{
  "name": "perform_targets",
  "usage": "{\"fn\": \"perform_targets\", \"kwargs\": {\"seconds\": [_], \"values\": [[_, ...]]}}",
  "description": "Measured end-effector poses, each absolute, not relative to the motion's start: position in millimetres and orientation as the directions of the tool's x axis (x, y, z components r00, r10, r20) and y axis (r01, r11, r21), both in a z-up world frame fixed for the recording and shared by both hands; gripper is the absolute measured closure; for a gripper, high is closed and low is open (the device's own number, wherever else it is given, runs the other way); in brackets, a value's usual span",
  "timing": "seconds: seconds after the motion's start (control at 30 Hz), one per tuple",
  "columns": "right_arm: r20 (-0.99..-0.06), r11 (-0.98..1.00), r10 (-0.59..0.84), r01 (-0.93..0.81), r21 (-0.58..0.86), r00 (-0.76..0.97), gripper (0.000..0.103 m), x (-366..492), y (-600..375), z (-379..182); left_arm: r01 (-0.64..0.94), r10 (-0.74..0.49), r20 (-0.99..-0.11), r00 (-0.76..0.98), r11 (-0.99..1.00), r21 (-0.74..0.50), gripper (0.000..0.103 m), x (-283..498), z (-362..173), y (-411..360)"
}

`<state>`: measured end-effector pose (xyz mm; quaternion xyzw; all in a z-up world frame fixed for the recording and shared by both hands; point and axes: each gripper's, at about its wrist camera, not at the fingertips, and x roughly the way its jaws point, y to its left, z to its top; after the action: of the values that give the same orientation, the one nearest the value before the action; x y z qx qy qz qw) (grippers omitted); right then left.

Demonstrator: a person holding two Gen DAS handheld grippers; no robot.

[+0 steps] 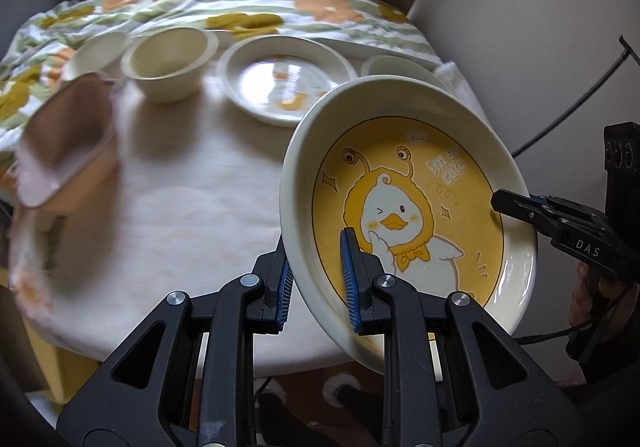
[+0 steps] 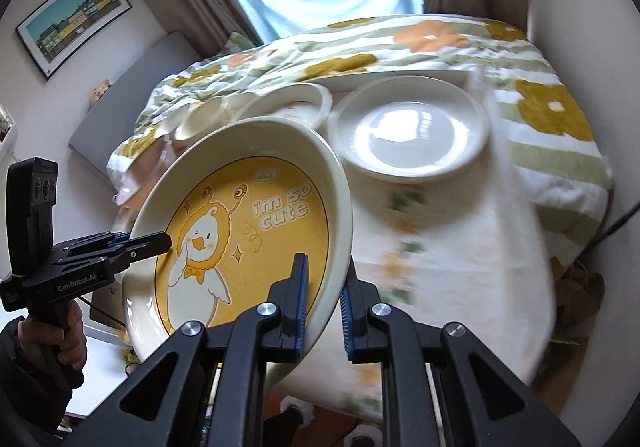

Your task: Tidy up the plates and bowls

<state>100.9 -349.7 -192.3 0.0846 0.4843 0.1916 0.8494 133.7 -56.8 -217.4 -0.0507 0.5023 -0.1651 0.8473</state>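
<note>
A cream plate (image 1: 412,175) (image 2: 244,223) with a yellow cartoon duck and the words "I'm so cute" hangs tilted above the near edge of the table (image 1: 180,207). My left gripper (image 1: 316,251) (image 2: 160,243) is shut on its left rim, one pad inside and one under the plate. My right gripper (image 2: 323,275) (image 1: 504,203) is shut on the opposite rim. On the table behind stand a duck-print plate (image 1: 288,79) (image 2: 298,97), a plain white plate (image 2: 412,131) and a cream bowl (image 1: 168,63).
A pink tub (image 1: 64,143) stands at the table's left, with a small white cup (image 1: 96,51) behind it. A flat white tray (image 2: 400,79) lies at the back on a crumpled floral blanket (image 2: 552,107). A wall is close on the right.
</note>
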Motion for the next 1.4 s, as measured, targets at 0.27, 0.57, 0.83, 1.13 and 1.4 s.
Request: {"fn": "perform_targets", "kwargs": {"seconds": [0.27,0.57,0.83,1.13,1.4], "values": [[-0.804,0.893,0.446,-0.253,0.371,0.393,0.089,116,-257,-215,0.186,-0.292,-0.859,0.42,0.954,-0.233,0.085,139,-233,42],[-0.828,0.89,0.449,-0.247,0.382,0.336,0.089,127,-183,-259,0.143,-0.276,-0.887,0.371,0.96,-0.239,0.085,153,-282,112],[-0.827,0.894,0.442,-0.248,0.373,0.348,0.089,131,-170,-279,0.14,-0.309,-0.879,0.362,0.951,-0.277,0.085,156,-309,126],[-0.834,0.897,0.434,-0.252,0.363,0.341,0.089,127,-171,-279,0.155,-0.314,-0.875,0.369,0.949,-0.276,0.085,153,-307,130],[-0.845,0.904,0.415,-0.257,0.341,0.337,0.088,127,-167,-278,0.145,-0.299,-0.883,0.363,0.954,-0.263,0.082,155,-308,127]]}}
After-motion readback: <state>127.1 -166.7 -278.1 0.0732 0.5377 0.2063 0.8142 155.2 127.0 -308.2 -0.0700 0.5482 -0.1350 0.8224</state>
